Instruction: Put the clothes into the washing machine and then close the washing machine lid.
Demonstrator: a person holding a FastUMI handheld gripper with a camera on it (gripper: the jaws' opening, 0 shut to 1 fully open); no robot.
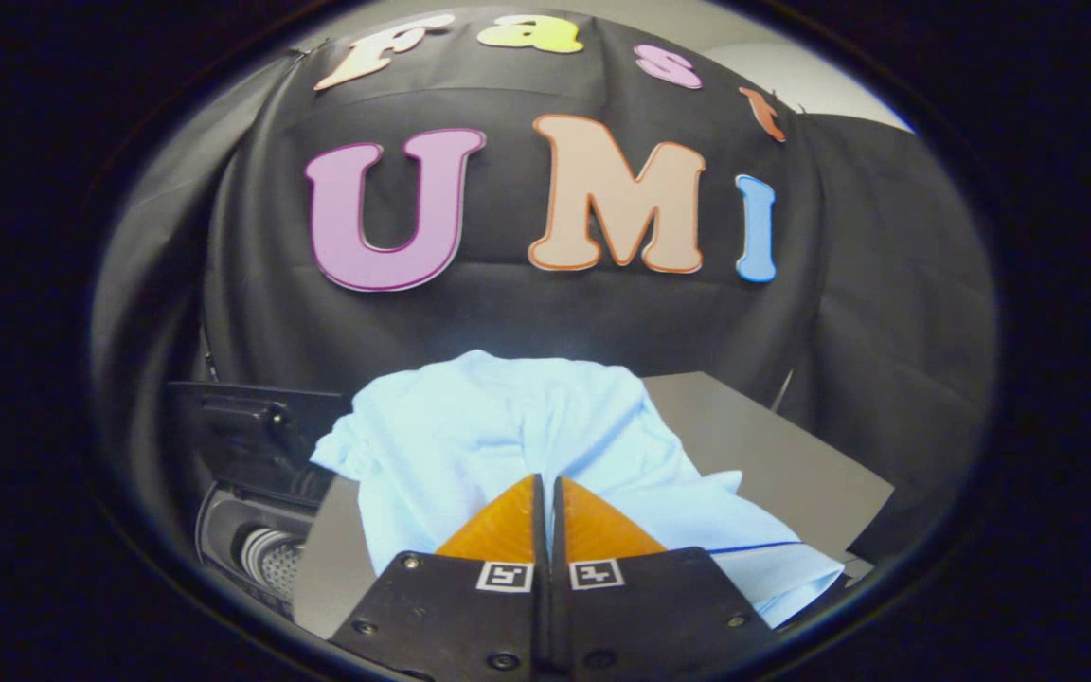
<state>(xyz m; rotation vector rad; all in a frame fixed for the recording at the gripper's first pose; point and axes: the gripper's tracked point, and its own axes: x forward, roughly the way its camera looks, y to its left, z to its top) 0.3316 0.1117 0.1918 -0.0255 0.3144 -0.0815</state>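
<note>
The pale blue garment lies heaped across the table, spilling over its near edge; the tongs are clenched on a fold of it; soft, light, floppy, best pinched at bunched cloth; the washing machine waits off the table's left edge.

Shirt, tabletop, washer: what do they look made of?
Shirt: thin woven or knit fabric, light blue, matte; soft folds and creases. The gripper has its fingers together at the cloth.
Tabletop: smooth grey board, matte, sharp flat edge; laminate or painted, can't tell which.
Washer: dark moulded plastic body with slight sheen; the ribbed pale part inside could be metal or plastic.
</note>
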